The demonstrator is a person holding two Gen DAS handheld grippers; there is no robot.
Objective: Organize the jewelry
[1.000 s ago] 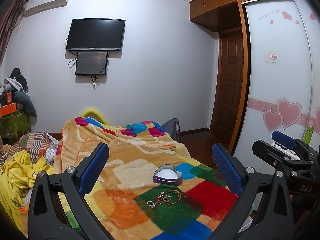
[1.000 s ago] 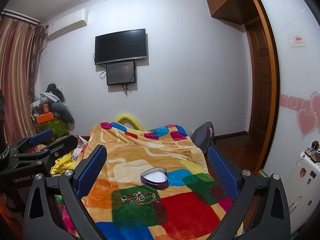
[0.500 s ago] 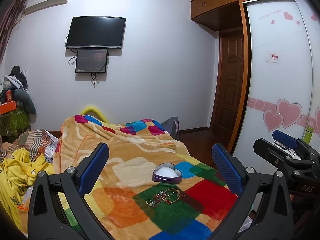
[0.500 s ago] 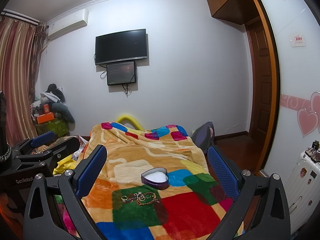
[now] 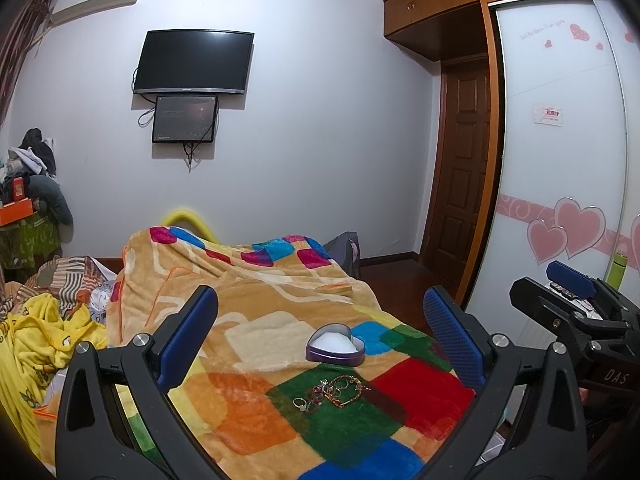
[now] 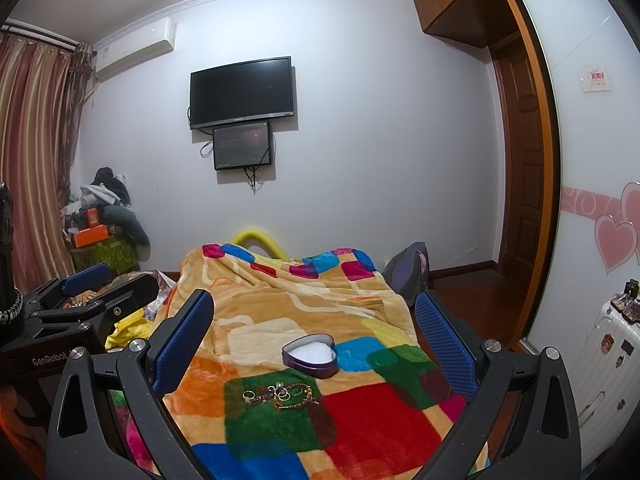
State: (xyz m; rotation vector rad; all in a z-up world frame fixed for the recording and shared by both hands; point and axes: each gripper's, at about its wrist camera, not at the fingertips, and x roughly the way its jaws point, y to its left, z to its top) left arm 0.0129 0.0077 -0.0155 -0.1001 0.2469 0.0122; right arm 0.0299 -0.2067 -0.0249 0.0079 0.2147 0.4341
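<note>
Evidently nothing of the sorting is done yet: the small heap of jewelry (image 5: 328,392), a tangle of thin rings, beaded bracelets and a gold-coloured chain, lies loose on the green square of the bright patchwork fleece blanket (image 5: 256,304) that covers the bed, and no piece of it is in the box. Just behind the heap, near but apart from it, sits the purple heart-shaped tin box (image 5: 335,346) with a white padded lining, lid off (no lid shows anywhere in either view) and, as far as can be told, holding nothing. The left tool (image 5: 320,334) hovers above the bed with its blue-padded fingers spread wide and nothing between them; the right tool (image 6: 316,336) does the same from slightly to the right, likewise released and bare. Both look down the bed toward the heap and the box, well short of touching either. By my reckoning the whole task is left: each ring and bracelet must be lifted from the pile and laid in the white lining, and the pieces look interlaced, so picking one without dragging its neighbours may take care. The soft pile of the blanket may also let thin rings sink in, which could make a clean pinch harder.
</note>
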